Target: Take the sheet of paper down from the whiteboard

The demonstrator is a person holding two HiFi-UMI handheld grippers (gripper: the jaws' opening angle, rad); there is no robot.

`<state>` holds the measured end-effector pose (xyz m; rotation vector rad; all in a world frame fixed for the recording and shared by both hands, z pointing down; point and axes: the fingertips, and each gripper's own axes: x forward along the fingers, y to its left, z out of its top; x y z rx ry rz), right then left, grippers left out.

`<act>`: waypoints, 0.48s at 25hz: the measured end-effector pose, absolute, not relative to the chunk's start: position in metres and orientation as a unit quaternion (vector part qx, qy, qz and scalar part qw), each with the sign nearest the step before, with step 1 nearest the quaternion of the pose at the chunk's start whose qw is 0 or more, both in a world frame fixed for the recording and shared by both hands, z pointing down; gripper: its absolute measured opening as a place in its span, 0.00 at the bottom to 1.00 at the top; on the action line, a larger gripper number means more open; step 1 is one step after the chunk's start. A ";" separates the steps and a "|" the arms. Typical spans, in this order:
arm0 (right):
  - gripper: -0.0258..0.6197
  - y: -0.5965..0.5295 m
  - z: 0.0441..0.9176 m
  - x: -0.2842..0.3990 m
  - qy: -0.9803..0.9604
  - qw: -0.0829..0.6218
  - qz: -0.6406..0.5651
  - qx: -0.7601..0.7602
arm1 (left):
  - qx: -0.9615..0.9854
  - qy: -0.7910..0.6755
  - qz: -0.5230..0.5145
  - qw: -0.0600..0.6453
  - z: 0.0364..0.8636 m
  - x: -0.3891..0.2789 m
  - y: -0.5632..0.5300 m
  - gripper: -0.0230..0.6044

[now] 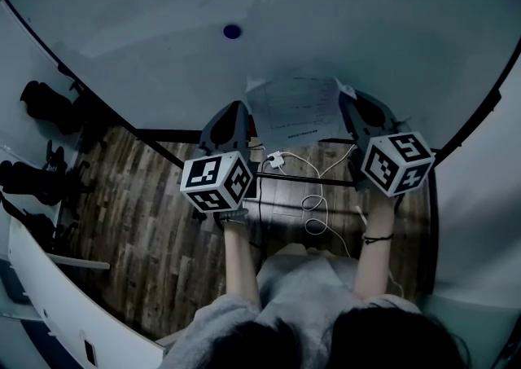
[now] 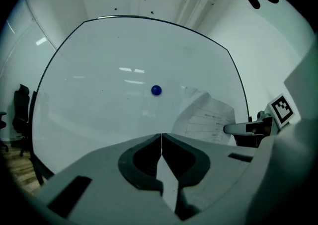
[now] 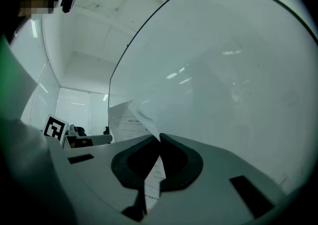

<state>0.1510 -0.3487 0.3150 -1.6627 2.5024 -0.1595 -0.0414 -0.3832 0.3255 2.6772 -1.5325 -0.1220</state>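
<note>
A white printed sheet of paper [image 1: 297,107] hangs against the big whiteboard [image 1: 326,9], bowed off its surface. A blue magnet [image 1: 232,31] sits on the board up and left of the sheet, not on it. My left gripper [image 1: 242,107] is at the sheet's left edge and my right gripper [image 1: 343,97] at its right edge. In the left gripper view the left gripper [image 2: 161,137] is shut with a strip of the paper [image 2: 208,122] pinched in it. In the right gripper view the right gripper [image 3: 160,139] is shut on the curled paper [image 3: 129,119].
Black office chairs [image 1: 45,103] stand on the wooden floor at the left. White cables and an adapter [image 1: 277,160] lie below the board's bottom rail [image 1: 171,136]. The blue magnet [image 2: 156,90] also shows in the left gripper view.
</note>
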 end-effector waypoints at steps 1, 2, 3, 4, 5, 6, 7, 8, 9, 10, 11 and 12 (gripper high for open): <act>0.04 -0.348 0.315 0.149 0.831 0.065 -0.053 -0.550 | 0.867 -0.495 -0.038 0.029 0.327 -0.043 -0.381 0.05; 0.04 -0.346 0.316 0.148 0.832 0.064 -0.053 -0.549 | 0.868 -0.495 -0.037 0.031 0.329 -0.044 -0.379 0.05; 0.04 -0.345 0.317 0.146 0.832 0.063 -0.052 -0.549 | 0.868 -0.495 -0.036 0.032 0.331 -0.045 -0.376 0.05; 0.04 -0.344 0.318 0.146 0.832 0.061 -0.052 -0.549 | 0.868 -0.494 -0.035 0.032 0.333 -0.045 -0.374 0.05; 0.04 -0.342 0.320 0.146 0.832 0.060 -0.052 -0.548 | 0.868 -0.495 -0.033 0.033 0.336 -0.046 -0.371 0.05; 0.04 -0.340 0.322 0.146 0.833 0.060 -0.052 -0.548 | 0.868 -0.495 -0.032 0.033 0.339 -0.046 -0.369 0.05; 0.04 -0.338 0.323 0.146 0.833 0.060 -0.052 -0.547 | 0.867 -0.495 -0.031 0.034 0.342 -0.047 -0.367 0.05; 0.04 -0.337 0.323 0.146 0.834 0.060 -0.051 -0.546 | 0.867 -0.496 -0.030 0.035 0.343 -0.048 -0.365 0.05; 0.04 -0.335 0.323 0.145 0.835 0.059 -0.050 -0.545 | 0.867 -0.496 -0.029 0.036 0.344 -0.049 -0.363 0.05; 0.04 -0.334 0.322 0.145 0.835 0.058 -0.050 -0.544 | 0.867 -0.496 -0.028 0.036 0.344 -0.049 -0.361 0.05; 0.04 -0.333 0.323 0.144 0.836 0.057 -0.049 -0.543 | 0.867 -0.496 -0.026 0.037 0.345 -0.050 -0.360 0.05; 0.04 -0.333 0.323 0.144 0.837 0.057 -0.050 -0.542 | 0.867 -0.496 -0.026 0.038 0.346 -0.050 -0.359 0.05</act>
